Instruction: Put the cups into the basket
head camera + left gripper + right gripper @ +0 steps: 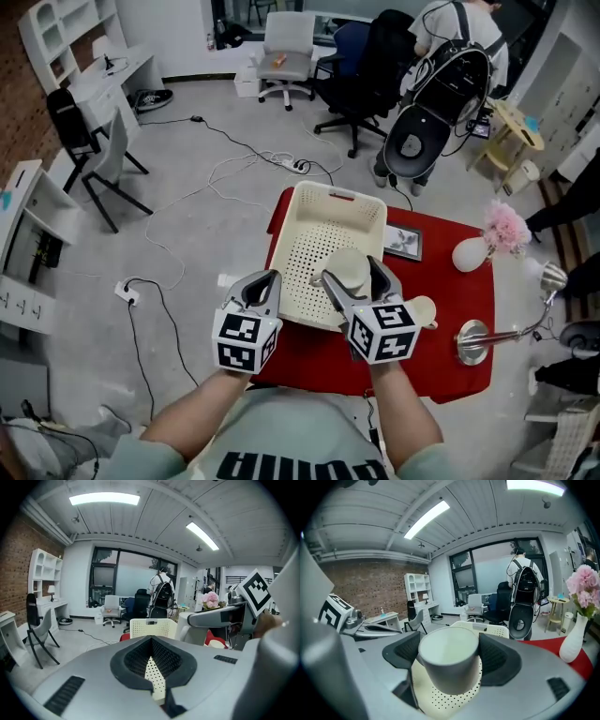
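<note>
A cream perforated basket (298, 225) stands on the red table (450, 300). My right gripper (354, 273) is shut on a cream cup (348, 266), held upright over the basket's near half. In the right gripper view the cup (448, 668) fills the space between the jaws of the right gripper (449, 654), with the basket's floor (445, 698) below it. A second cream cup (425, 310) sits on the table just right of that gripper. My left gripper (265, 281) is shut and holds nothing, at the basket's near left corner; in its own view the left gripper (152, 662) points at the basket (152, 627).
A white vase (468, 254) with pink flowers (506, 226), a framed picture (403, 243) and a silver lamp (474, 340) share the table's right side. Beyond the table are office chairs (356, 70), floor cables (234, 169) and a person (459, 23).
</note>
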The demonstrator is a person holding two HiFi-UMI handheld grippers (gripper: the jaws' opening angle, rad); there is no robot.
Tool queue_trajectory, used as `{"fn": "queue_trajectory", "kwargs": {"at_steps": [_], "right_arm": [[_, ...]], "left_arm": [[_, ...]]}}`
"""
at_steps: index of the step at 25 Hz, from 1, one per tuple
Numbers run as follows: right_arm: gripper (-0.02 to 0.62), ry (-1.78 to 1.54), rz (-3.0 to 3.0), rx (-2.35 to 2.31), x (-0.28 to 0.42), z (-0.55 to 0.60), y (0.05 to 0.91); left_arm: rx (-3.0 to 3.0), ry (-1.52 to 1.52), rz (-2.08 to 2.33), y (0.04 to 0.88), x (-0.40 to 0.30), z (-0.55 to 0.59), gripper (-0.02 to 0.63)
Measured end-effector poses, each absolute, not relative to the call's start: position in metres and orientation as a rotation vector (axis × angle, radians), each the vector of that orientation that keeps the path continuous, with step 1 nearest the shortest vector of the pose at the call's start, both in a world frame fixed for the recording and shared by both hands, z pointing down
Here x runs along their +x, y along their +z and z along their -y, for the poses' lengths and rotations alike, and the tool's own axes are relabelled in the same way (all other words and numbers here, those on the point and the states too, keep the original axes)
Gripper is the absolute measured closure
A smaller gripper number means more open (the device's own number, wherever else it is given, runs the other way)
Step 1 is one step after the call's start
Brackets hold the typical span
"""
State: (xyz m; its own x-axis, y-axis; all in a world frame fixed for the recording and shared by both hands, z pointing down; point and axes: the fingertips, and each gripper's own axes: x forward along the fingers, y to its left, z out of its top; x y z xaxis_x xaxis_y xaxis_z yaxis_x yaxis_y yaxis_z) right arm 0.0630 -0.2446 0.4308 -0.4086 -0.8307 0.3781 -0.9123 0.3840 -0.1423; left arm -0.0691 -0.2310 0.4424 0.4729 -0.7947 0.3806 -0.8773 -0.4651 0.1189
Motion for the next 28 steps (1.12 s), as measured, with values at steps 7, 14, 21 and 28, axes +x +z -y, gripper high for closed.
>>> {"fn": "queue_trajectory", "kwargs": {"at_steps": [7, 14, 21, 28], "right_arm": [[0.213, 0.498, 2.361, 1.511, 0.044, 0.294, 0.456], [0.213, 0.549, 2.288, 1.498, 0.038, 0.33, 0.498], [0.213, 0.613, 2.205, 1.522, 0.047, 0.358, 0.539], [0.213, 0.669, 2.159, 1.546, 0.053, 0.369, 0.571]], "left_arm": [[2.393, 0.446, 1.447, 0.454, -0.089, 0.264, 0.603], [2.351, 0.499, 1.439, 0.474, -0.102, 0.29, 0.603], [2.348, 0.532, 1.405, 0.481, -0.1, 0.31, 0.603], [2.357, 0.539, 1.367, 0.487, -0.093, 0.318, 0.603]]}}
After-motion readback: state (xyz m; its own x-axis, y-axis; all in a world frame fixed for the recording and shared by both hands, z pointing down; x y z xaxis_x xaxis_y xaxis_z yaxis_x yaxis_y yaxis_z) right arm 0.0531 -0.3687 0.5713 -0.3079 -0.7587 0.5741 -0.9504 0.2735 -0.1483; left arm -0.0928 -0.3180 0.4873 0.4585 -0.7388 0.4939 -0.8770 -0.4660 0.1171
